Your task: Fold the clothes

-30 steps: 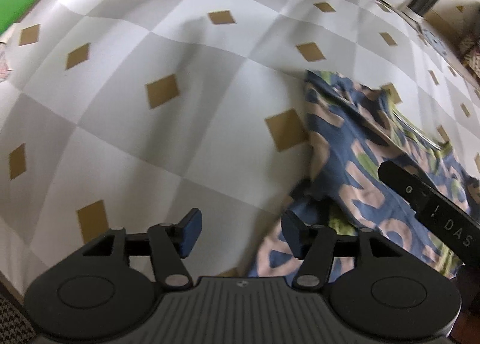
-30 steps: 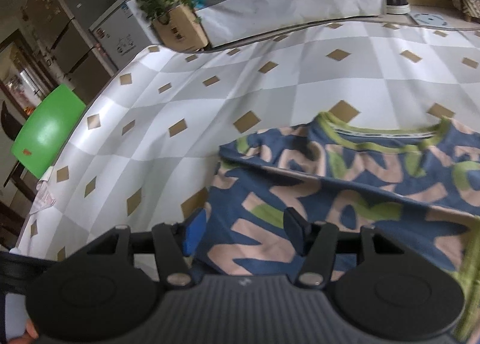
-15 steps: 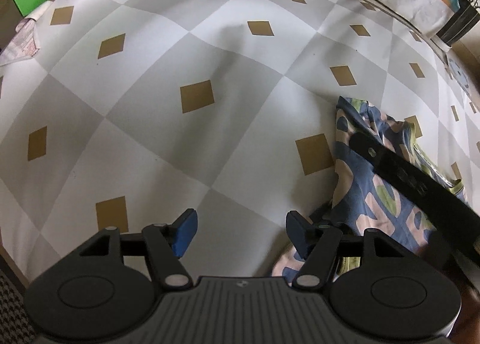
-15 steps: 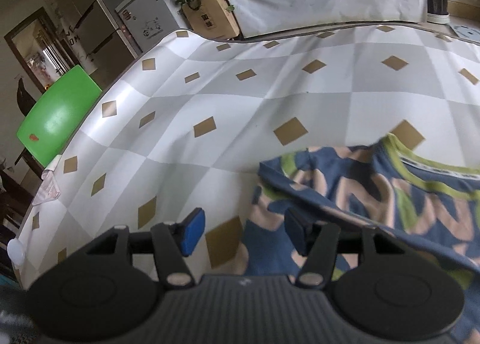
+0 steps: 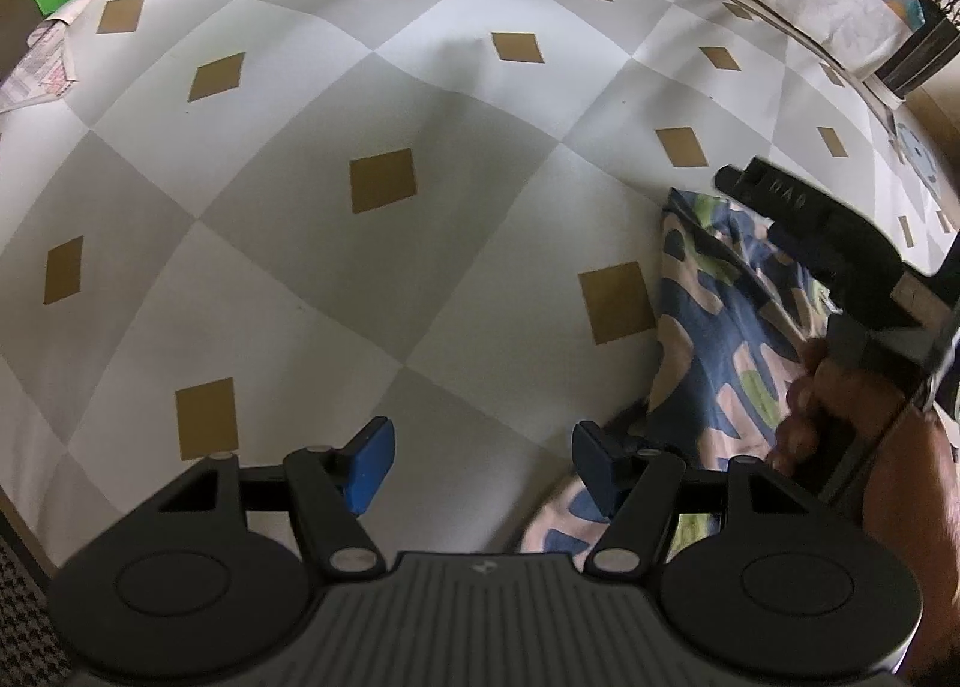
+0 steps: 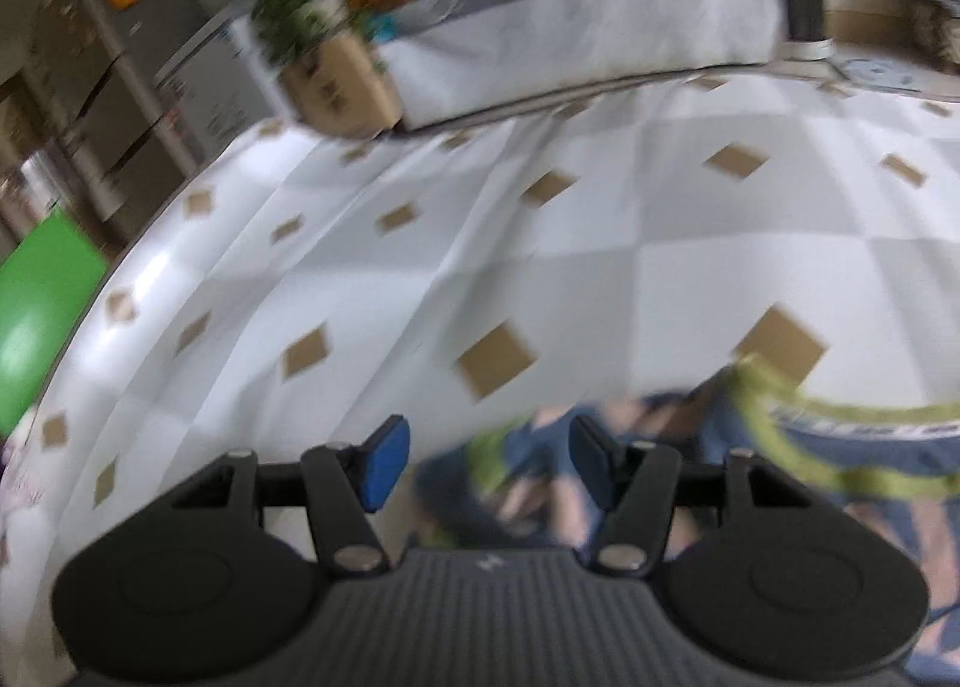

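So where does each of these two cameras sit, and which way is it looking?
Left wrist: on the left gripper, looking steeply down at the checked tablecloth; the person's right hand shows.
Right wrist: on the right gripper, angled across the table toward a cluttered counter.
Both show open jaws and the patterned shirt.
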Motion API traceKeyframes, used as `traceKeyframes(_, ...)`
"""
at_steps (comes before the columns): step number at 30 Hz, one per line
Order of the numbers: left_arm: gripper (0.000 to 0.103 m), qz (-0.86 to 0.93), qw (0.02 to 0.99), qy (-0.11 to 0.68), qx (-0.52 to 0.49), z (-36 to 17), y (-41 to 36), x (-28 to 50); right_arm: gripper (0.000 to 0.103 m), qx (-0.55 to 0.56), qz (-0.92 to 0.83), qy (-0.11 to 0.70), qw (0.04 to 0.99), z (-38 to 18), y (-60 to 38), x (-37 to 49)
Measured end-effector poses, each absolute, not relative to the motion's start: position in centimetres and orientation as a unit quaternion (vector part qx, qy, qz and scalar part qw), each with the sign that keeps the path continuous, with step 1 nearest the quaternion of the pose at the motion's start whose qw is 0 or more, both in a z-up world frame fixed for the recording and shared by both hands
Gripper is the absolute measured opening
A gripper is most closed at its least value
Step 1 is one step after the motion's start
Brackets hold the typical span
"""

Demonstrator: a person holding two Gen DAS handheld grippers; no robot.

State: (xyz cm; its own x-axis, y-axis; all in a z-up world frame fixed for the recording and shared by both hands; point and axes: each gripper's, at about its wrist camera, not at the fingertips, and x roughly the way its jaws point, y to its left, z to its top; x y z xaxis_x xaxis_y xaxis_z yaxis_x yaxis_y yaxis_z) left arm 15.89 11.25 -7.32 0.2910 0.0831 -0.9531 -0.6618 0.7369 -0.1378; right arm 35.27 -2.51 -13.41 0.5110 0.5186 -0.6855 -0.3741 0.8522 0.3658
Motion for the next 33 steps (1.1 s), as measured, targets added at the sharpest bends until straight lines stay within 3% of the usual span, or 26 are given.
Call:
traceKeyframes(7, 0.064, 0.251, 0.758, 0.539, -0.269, -7.1, 11.1, 15.9, 0.058, 0.136, 0.333, 0.446, 0.819, -13.2, -2.6, 34.5)
traceKeyframes(14, 0.064, 0.259, 0.754, 0.539, -0.269, -7.3, 11.4, 15.8, 0.058, 0.107, 0.371, 0.475, 0.791, -14.2, -0.1, 33.6)
traceKeyframes(25, 0.064, 0.258, 0.753, 0.541, -0.270, -7.4, 11.3, 15.9, 0.057, 0.112, 0.238, 0.458, 0.849, -16.6, -1.6, 36.2)
traceKeyframes(33, 0.065, 0.256, 0.757, 0.539, -0.267, -7.1, 10.7, 16.1, 0.062, 0.106, 0.256, 0.437, 0.856, -13.0, -4.1, 34.3)
